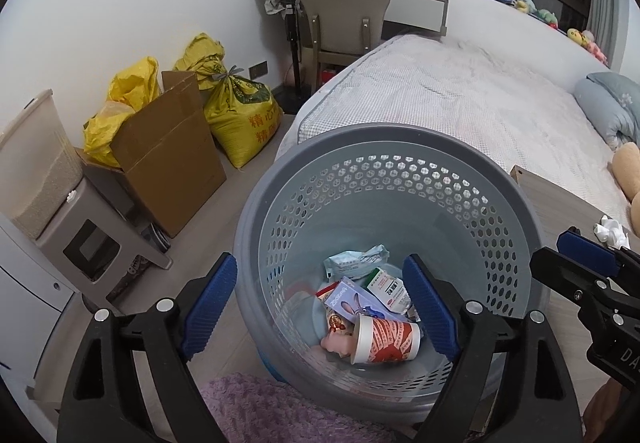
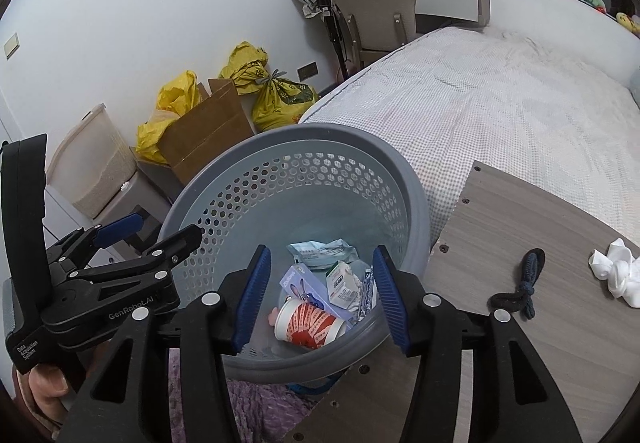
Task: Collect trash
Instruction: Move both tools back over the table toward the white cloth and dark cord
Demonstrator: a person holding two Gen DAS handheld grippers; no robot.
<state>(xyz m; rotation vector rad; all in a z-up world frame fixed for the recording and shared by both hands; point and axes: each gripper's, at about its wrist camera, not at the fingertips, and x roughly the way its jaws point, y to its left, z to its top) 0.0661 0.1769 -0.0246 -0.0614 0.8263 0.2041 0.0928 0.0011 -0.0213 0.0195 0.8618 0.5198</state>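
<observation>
Both grippers are hovering over the grey perforated bin (image 2: 296, 147), which is standing on the floor between the bed (image 2: 500, 91) and the wooden board (image 2: 532, 227), its rim just beside the board's left edge. Trash is already lying in the bin bottom: a red-and-white paper cup (image 2: 308, 325) on its side, a purple carton (image 2: 304, 287), a small white medicine box (image 2: 342, 283) and a pale blue wrapper (image 2: 320, 249). What looks left to collect is the crumpled white tissue (image 2: 616, 271) sitting near the board's right edge, with a dark knotted cord (image 2: 520, 283) lying nearer the middle of the board. Risks, as a guess: the tissue is soft and light, so a shallow pinch could be slipping off or dragging it off the board edge onto the bed; the cord may be getting picked by mistake, and whether it counts as trash is unclear; swinging either tool sideways could be knocking the bin rim and tipping it. Right gripper (image 2: 320, 297) is holding its jaws wide apart, empty, touching nothing, aimed into the bin. Left gripper (image 1: 320, 307) is likewise standing wide apart and empty, its blue pads framing the bin with no contact visible.
</observation>
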